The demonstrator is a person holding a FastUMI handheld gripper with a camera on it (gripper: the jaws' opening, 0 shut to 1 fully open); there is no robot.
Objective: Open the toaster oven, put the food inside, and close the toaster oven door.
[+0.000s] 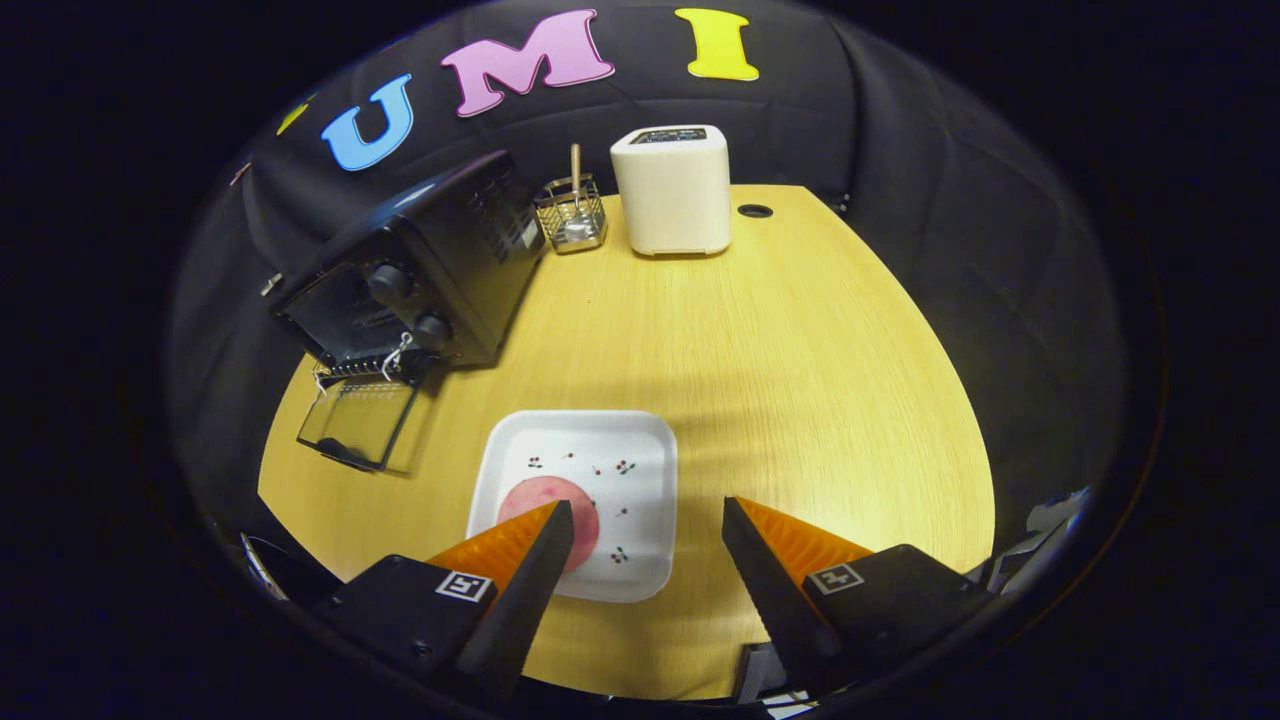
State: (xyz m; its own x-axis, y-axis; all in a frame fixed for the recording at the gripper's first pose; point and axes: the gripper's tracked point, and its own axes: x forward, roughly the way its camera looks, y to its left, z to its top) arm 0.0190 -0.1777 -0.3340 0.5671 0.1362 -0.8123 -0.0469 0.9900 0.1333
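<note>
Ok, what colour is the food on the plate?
Pink, a round slice on the white plate, gripper view.

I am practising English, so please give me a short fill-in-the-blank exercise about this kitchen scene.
1. The toaster oven door is ____.
2. The pink food lies on a white ____.
3. The gripper fingers are ____, holding nothing.
4. The table is made of ____.

Missing words: open; plate; open; wood

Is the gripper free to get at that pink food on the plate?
Probably yes: the gripper is open above the white plate, nothing covers the pink food, which lies by one finger rather than between them.
</note>
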